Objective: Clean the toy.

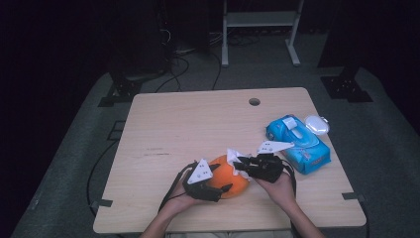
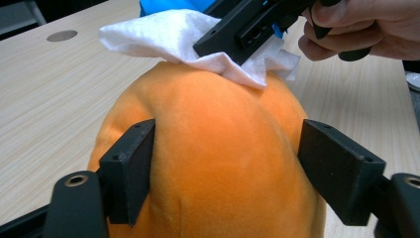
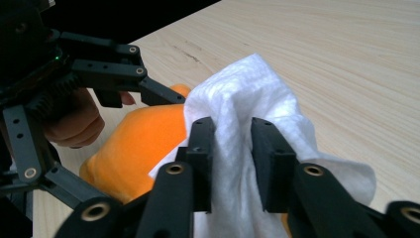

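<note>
Black grippers (image 1: pixel 225 179) with screw-studded fingers (image 3: pixel 202 148), white triangular top plates.

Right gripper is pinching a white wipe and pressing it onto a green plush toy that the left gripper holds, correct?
Not quite: the plush toy is orange, as the left gripper view shows. The right gripper does pinch the white wipe, and the left gripper holds the toy.

blue wipes pack (image 1: pixel 298 143) and clear lid (image 1: pixel 317 124) at table's (image 1: pixel 183 124) right edge
</note>
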Tool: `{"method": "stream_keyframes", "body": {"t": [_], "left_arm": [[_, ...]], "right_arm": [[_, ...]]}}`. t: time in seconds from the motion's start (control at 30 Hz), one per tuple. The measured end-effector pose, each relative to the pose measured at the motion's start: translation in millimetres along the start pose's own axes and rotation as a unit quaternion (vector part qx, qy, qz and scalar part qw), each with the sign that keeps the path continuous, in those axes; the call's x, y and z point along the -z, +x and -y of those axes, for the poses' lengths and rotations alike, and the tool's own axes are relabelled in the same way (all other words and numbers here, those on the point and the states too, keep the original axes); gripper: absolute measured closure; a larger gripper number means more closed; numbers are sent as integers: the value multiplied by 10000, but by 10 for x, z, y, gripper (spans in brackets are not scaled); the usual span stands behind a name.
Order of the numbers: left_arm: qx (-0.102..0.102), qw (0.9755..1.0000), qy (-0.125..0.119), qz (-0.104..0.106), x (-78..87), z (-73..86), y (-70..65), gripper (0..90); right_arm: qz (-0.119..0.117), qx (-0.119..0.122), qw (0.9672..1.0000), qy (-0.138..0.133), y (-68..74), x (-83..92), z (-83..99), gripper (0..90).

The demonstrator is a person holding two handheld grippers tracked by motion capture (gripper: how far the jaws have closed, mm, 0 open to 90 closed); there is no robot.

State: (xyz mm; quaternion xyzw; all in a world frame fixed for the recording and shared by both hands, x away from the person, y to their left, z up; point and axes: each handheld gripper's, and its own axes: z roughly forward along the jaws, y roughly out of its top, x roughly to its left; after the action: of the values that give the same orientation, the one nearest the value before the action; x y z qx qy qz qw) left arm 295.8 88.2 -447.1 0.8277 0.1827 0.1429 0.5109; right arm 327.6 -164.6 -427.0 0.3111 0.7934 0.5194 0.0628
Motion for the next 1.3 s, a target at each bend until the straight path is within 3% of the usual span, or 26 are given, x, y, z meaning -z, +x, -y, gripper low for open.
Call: {"method": "stream_keyframes", "body": {"t": [0.07,0.13,0.23,0.27,0.33,0.53,0.63,0.77,0.87,0.97,1.0,1.1,1.13,1.2,1.3], "left_arm": [[18,10000,-25,-46,24,-5,4,198],[-6,10000,-2,-94,63,-8,11,174],[37,9999,-38,-111,112,-8,9,174],[24,9999,-32,-130,143,2,8,175],[36,9999,-9,-149,140,21,7,177],[126,9996,-8,-266,112,37,32,177],[163,9995,-32,-268,90,42,59,177],[211,9995,-65,-247,82,54,76,177],[174,9995,-56,-245,82,51,75,177],[145,9996,-57,-228,70,44,68,177],[140,9996,-58,-230,67,42,65,177],[104,9997,-35,-228,60,37,57,177],[95,9997,-30,-219,53,36,48,177],[67,9998,17,-160,37,26,37,182],[19,9999,38,-102,24,15,28,211]], "right_arm": [[-25,-53,10000,-66,-5,22,8,734],[-54,-46,9999,-150,-8,58,10,848],[-115,-98,9998,-157,-21,86,3,855],[10,61,9999,-108,8,111,7,859],[-10,110,9999,-80,34,136,7,860],[-30,541,9985,-52,255,370,-35,862],[-210,591,9978,-198,369,529,-83,862],[-509,694,9961,-204,569,670,-93,862],[-738,530,9958,104,568,628,-51,861],[-790,238,9959,381,423,478,13,856],[-706,209,9964,416,378,432,20,852],[-254,424,9979,430,302,332,-17,819],[-254,424,9979,430,302,332,-17,819],[123,676,9972,290,296,243,-46,751],[314,847,9956,255,330,172,-29,702]]}}
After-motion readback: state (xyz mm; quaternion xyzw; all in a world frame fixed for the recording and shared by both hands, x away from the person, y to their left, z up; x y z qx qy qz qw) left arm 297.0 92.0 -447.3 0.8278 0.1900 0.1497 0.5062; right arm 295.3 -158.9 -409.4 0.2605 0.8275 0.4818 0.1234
